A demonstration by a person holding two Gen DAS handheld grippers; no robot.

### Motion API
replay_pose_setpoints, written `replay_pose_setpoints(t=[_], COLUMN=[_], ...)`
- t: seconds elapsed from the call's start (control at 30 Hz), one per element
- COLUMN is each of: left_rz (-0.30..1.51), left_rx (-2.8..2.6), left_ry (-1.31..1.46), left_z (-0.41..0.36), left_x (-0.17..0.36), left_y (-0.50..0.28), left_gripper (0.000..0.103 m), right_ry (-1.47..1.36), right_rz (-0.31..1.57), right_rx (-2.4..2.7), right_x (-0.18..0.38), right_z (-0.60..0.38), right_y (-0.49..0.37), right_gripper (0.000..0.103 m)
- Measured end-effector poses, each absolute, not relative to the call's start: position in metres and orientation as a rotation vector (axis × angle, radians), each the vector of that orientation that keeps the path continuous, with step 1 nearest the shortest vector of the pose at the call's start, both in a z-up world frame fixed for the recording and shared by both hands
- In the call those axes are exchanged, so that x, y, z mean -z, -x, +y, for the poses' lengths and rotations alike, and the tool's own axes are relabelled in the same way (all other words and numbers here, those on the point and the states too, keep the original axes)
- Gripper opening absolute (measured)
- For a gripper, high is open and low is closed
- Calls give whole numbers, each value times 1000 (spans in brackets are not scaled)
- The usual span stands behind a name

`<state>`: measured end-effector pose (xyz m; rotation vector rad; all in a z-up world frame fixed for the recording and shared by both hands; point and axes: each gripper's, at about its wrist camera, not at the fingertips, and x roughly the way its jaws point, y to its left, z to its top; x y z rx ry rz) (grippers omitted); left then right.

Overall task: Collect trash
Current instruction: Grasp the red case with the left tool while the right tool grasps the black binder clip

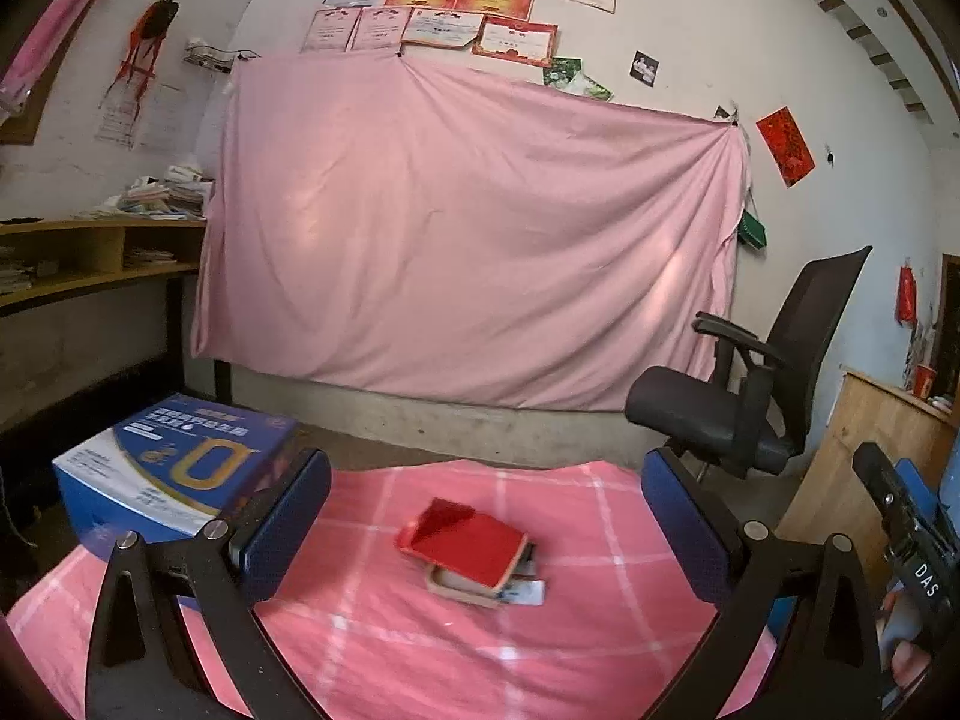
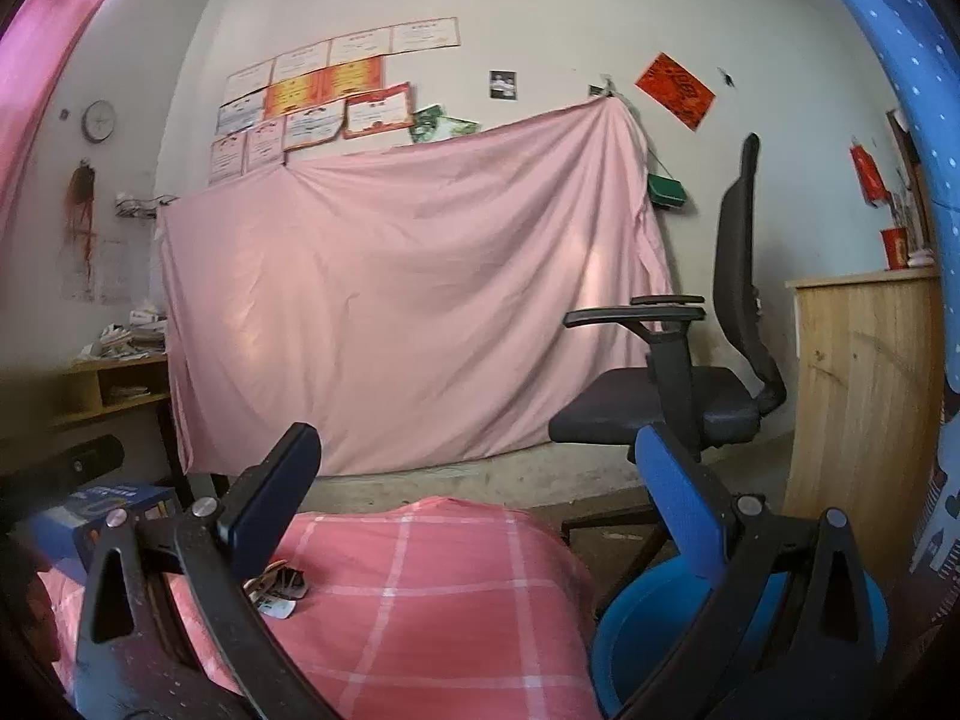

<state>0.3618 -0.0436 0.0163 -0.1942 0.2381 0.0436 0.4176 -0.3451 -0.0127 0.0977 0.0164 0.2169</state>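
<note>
A small pile of trash (image 1: 474, 552) lies in the middle of the pink checked tablecloth (image 1: 420, 648): a flattened red carton on top of a tan box and some paper scraps. My left gripper (image 1: 486, 516) is open, its jaws wide on either side of the pile and above it. My right gripper (image 2: 480, 492) is open and empty, off to the right of the pile; only the scraps' edge (image 2: 277, 588) shows by its left finger. A blue bin (image 2: 648, 630) stands on the floor at the table's right side.
A blue and white carton (image 1: 168, 474) sits at the table's far left corner. A black office chair (image 1: 744, 396) stands beyond the table on the right, next to a wooden cabinet (image 2: 864, 396). A pink sheet (image 1: 468, 240) hangs on the back wall; shelves (image 1: 90, 264) are at left.
</note>
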Motion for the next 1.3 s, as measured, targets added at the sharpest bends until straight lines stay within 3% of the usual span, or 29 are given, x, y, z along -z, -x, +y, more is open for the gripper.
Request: replay_pose_setpoints(t=[0.97, 1.1, 1.23, 1.3], left_rz=[353, 393, 468, 505], left_rx=[9, 60, 89, 102], left_ry=[78, 94, 84, 100], left_z=[-17, -12, -11, -10], left_x=[37, 38, 42, 45], left_y=[-406, -422, -447, -461], left_gripper=[100, 91, 69, 64], right_ry=[137, 152, 157, 154], right_rz=[127, 166, 223, 261], right_rx=[-345, -345, -354, -366], right_x=[47, 51, 58, 63], right_z=[-261, -254, -248, -245], right_y=[-443, -458, -476, -486], right_gripper=[103, 103, 103, 103])
